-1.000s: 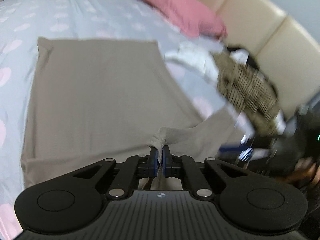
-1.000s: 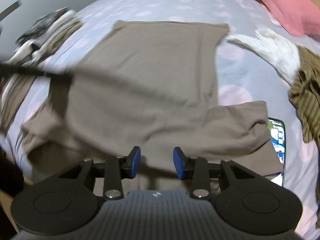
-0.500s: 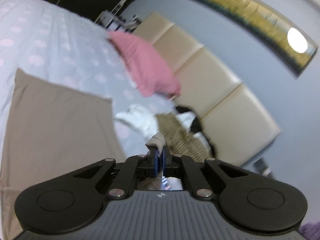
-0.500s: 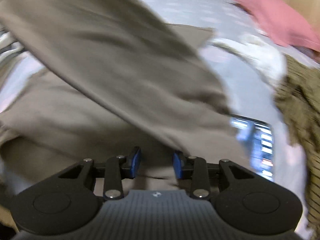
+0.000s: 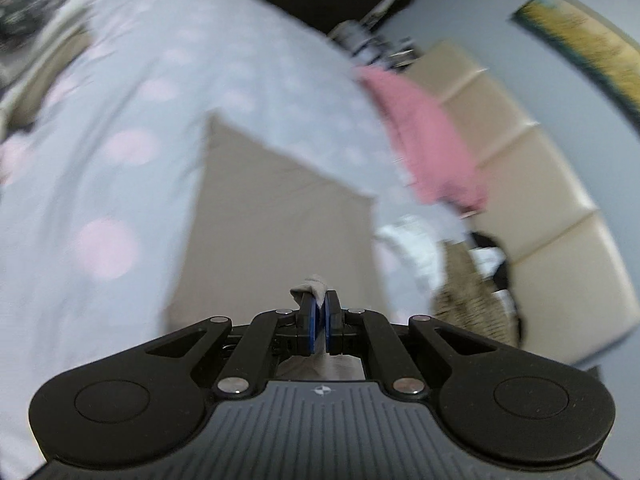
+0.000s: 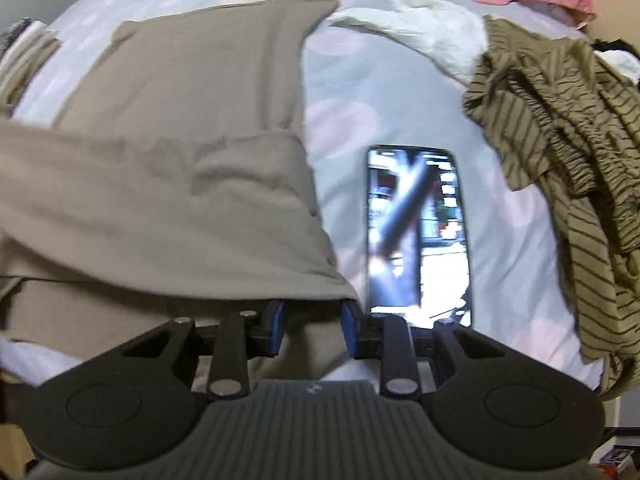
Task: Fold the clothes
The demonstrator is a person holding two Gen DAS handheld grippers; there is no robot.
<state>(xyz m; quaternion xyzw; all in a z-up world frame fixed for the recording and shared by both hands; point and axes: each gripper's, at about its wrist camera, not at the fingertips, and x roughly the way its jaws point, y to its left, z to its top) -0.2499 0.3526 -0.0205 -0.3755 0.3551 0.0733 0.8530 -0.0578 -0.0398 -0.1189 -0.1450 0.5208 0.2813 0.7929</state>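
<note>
The left gripper (image 5: 319, 312) is clamped on a fold of the tan shirt (image 6: 192, 120). The right gripper (image 6: 312, 326) is closing with its pads apart over the shirt's edge, a phone (image 6: 418, 232) at its 1 o'clock on the bed (image 6: 400, 92).

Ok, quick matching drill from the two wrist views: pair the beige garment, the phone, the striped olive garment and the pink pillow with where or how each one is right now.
Things:
1. beige garment
2. phone
3. striped olive garment
4. pink pillow

States:
A. crumpled in a heap on the bed
B. by the cream headboard
C. screen lit, flat on the dotted sheet
D. a pinch of it clamped in the left gripper

Pairs: 1-D, 2-C, 3-A, 4-B
</note>
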